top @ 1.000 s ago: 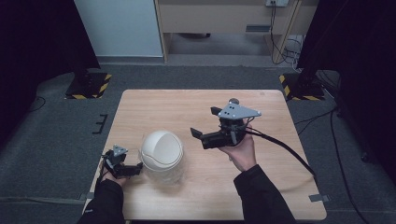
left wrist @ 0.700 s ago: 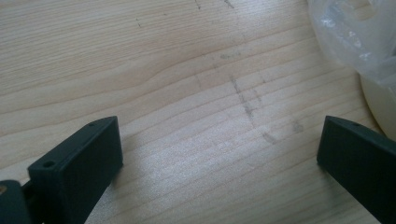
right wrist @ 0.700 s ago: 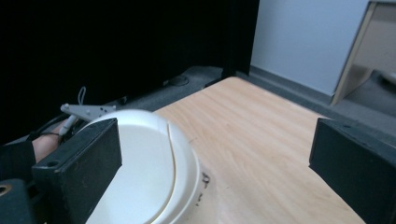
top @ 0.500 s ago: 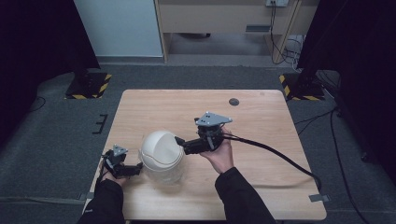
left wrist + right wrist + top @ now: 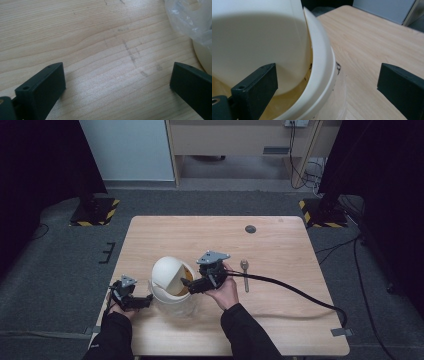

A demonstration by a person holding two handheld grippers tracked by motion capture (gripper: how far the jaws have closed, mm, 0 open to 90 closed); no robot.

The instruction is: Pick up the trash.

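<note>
Jaws spread wide on both: right gripper (image 5: 192, 285) straddling the swing-lid bin (image 5: 172, 287) rim by its tipped lid, left gripper (image 5: 142, 301) empty just beside the bin's opposite side.

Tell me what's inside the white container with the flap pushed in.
Past the tilted flap of the white container, a yellow-orange interior shows; the flap covers the rest, so its contents can't be identified.

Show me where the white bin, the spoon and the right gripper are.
white bin (image 5: 169, 272): high view, on its tilted swing lid.
spoon (image 5: 245, 274): high view, on the handle, right of the hand.
right gripper (image 5: 187, 285): high view, midway between its open jaws at the bin's rim.
</note>
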